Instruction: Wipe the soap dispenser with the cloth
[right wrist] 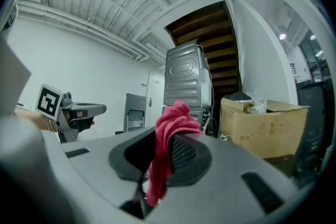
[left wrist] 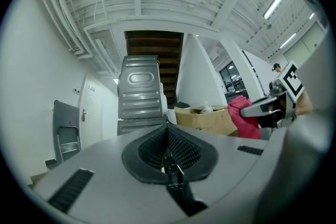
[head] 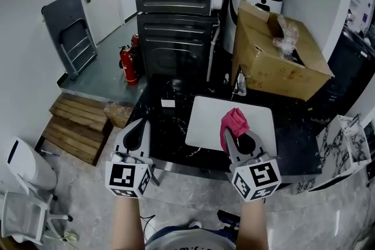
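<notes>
My right gripper (head: 239,139) is shut on a pink cloth (head: 234,123), which bunches up above its jaws over a white board (head: 258,123) on the black marble table (head: 170,126). In the right gripper view the cloth (right wrist: 167,149) hangs pinched between the jaws. My left gripper (head: 140,126) is shut with nothing in it, held level over the table's front left part. The left gripper view shows its jaws closed together, and the right gripper (left wrist: 265,107) with the cloth (left wrist: 242,117) off to the right. I cannot make out a soap dispenser in any view.
A cardboard box (head: 281,61) stands at the table's back right. Two stacked grey machines (head: 173,9) rise behind the table. A fire extinguisher (head: 128,64), a folded chair (head: 73,38) and wooden steps (head: 76,126) are on the left. Marble slabs (head: 345,143) lean at the right.
</notes>
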The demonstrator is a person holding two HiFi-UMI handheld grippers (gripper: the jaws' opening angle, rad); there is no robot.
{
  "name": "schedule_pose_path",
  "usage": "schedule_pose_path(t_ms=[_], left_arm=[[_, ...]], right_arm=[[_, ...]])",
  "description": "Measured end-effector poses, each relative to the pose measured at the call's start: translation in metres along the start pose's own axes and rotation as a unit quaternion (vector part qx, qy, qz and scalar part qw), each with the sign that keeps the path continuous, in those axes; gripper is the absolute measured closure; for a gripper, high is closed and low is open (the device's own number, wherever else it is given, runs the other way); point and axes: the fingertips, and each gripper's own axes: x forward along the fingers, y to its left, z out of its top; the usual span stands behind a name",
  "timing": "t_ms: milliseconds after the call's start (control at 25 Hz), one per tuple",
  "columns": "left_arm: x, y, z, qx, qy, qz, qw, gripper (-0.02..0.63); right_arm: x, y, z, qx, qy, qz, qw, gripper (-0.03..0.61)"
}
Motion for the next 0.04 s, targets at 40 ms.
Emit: schedule_pose_path(t_ms=[40], left_arm=[[0.0004,0.0006,0.0011,-0.004,-0.003,0.001,1.0,0.6]], right_arm=[[0.0007,-0.0015,0.0011,0.001,-0.002,0.0,1.0,0.523]])
